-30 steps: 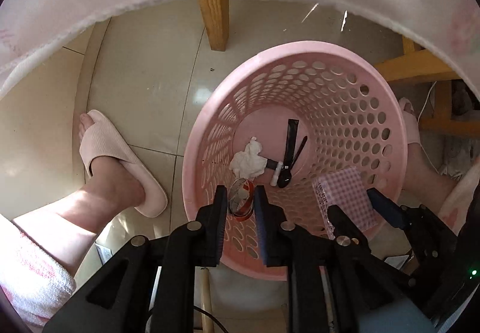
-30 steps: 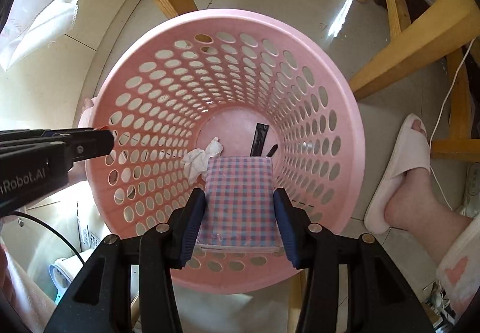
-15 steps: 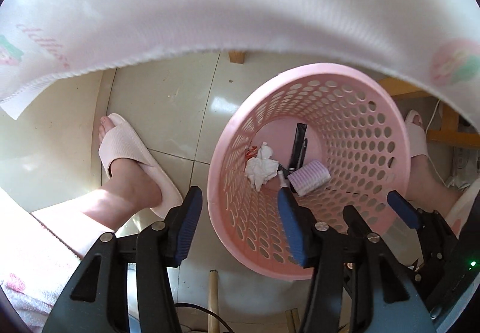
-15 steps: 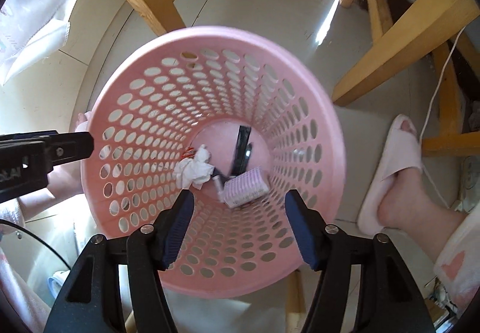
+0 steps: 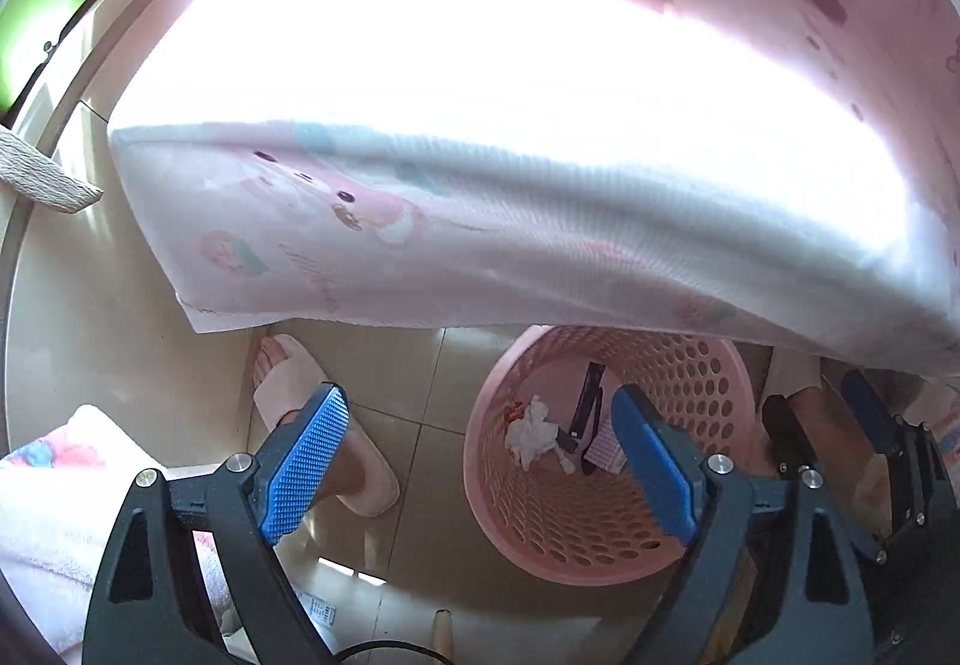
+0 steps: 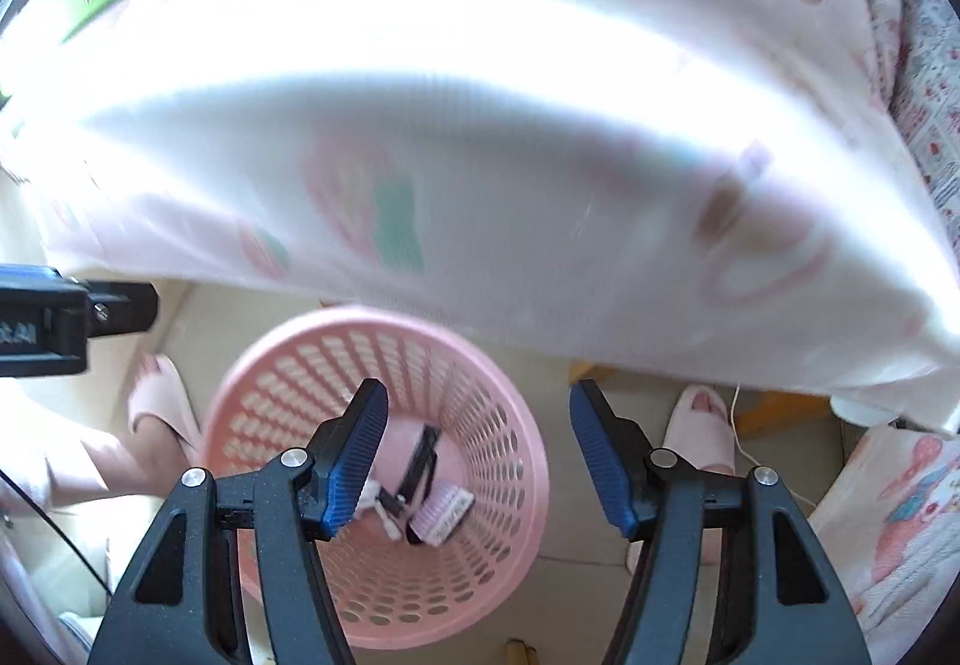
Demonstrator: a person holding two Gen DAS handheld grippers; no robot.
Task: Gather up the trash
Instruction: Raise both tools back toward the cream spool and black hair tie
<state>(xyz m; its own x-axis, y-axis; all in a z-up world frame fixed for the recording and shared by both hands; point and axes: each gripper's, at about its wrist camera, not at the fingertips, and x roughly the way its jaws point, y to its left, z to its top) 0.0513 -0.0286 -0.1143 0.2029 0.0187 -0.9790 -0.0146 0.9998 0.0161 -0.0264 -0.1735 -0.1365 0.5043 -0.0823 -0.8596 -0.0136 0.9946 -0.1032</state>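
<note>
Both claws, left gripper (image 5: pixel 480 470) and right gripper (image 6: pixel 477 455), hang spread wide, holding nothing. Trash in the pink basket (image 6: pixel 528 443) looks light; the crumpled tissue (image 5: pixel 531 428) is soft, pinch its middle.

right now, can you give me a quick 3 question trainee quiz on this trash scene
1. True or false: the left claw grips something.
2. What holds the crumpled white tissue and checked pink packet? A) round pink perforated plastic basket B) pink slipper C) pink printed tablecloth
3. Fill in: the right claw is ____.

Key: 1 false; 2 A; 3 open
</note>
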